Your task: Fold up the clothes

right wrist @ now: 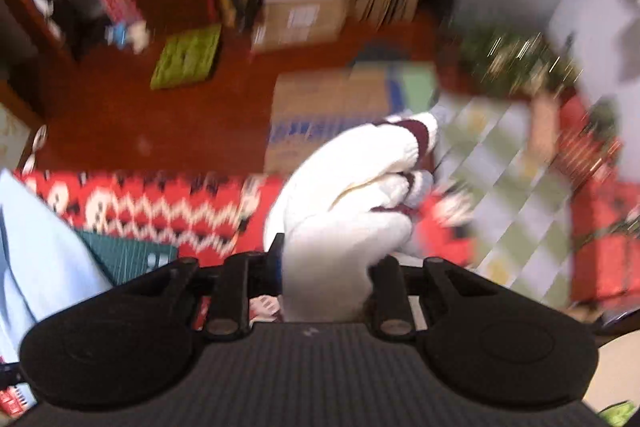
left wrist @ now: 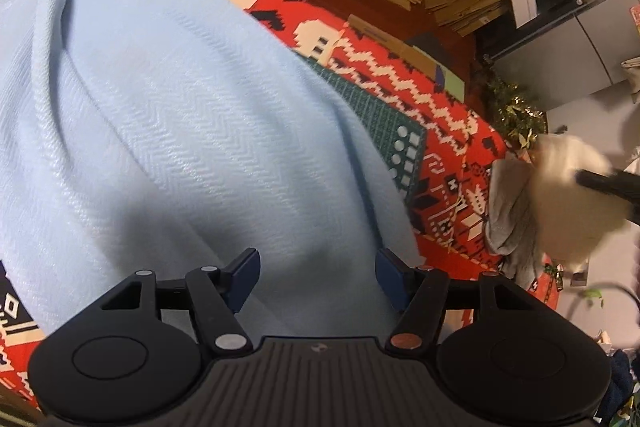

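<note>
Cream knit fills the jaws of your right hand-held gripper: they are clamped on a bunched white garment with maroon stripes, which hangs off the fingers in a thick wad. The blur in the right wrist view suggests you are carrying it across, probably toward the folding area. From the left wrist view the same cream bundle shows far to the right of the pale blue cloth, next to a grey piece of clothing.

Your left hand-held gripper hovers with its jaws parted and nothing between the blue pads; it sits just over the near edge of the pale blue cloth. That cloth is spread wide over the red patterned cover on the bench, with a twisted ridge running toward its far corner. A green cutting mat peeks out beside the blue cloth's right edge. Open jaws over the hem look like readiness to pinch it.
</note>
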Tool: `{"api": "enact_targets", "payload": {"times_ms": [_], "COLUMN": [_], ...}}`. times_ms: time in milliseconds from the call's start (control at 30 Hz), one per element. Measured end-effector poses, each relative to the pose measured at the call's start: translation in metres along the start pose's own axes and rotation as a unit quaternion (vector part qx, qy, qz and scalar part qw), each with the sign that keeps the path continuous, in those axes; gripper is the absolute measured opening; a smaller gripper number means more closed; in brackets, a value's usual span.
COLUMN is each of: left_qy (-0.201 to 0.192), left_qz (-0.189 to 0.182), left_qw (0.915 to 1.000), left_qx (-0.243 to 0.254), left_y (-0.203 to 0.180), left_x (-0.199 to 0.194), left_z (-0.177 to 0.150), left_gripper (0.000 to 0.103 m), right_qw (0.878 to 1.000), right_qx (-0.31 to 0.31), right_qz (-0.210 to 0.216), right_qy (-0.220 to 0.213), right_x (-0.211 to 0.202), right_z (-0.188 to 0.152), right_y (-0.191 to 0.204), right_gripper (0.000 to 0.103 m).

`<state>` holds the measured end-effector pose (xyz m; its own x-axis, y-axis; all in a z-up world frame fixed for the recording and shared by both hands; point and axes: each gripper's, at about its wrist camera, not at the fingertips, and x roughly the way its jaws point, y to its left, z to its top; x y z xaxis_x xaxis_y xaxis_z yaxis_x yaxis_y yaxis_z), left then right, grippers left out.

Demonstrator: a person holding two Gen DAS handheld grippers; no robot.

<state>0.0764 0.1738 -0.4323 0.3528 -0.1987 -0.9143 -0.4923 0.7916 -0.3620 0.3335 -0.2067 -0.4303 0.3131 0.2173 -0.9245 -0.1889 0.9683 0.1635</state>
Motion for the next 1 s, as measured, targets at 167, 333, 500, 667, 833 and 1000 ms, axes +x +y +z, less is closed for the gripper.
{"api": "enact_targets", "payload": {"times_ms": [167,333,500,667,833,1000], "left_qy": [0.003,0.005,0.012,0.014,0.024,0.038], "left_qz": [0.013,0.012,-0.001,-0.011,-0.028,-0.046], "left_qw": [0.9998,0.9998,0.9999,0.9996,0.9983,0.9962], "left_qx": [-0.016,-0.015,-0.005,0.022,0.045,0.064], "left_y": [0.020,0.030,0.025,0.010,-0.008,-0.031], "left_x": [-0.005,-0.008,-0.007,-0.005,0.000,0.013], "left_z": [-0.008,-0.010,-0.008,-0.006,-0.004,0.000], "left_gripper": [0.062,0.062,0.062,0.062,0.062,0.062], "right_qw": [0.999,1.000,0.999,0.997,0.993,0.996], "right_qx": [-0.006,-0.018,-0.008,0.017,0.040,0.054], "right_qz": [0.002,-0.005,0.006,0.004,0.005,-0.022], "right_qy": [0.035,0.021,-0.037,-0.077,-0.112,-0.061], "right_x": [0.070,0.057,0.012,-0.034,-0.098,-0.121], "right_z": [0.004,0.000,-0.003,-0.020,-0.070,-0.153], "right_y": [0.014,0.027,0.022,0.002,-0.029,-0.067], "right_gripper": [0.045,0.062,0.081,0.081,0.081,0.081]}}
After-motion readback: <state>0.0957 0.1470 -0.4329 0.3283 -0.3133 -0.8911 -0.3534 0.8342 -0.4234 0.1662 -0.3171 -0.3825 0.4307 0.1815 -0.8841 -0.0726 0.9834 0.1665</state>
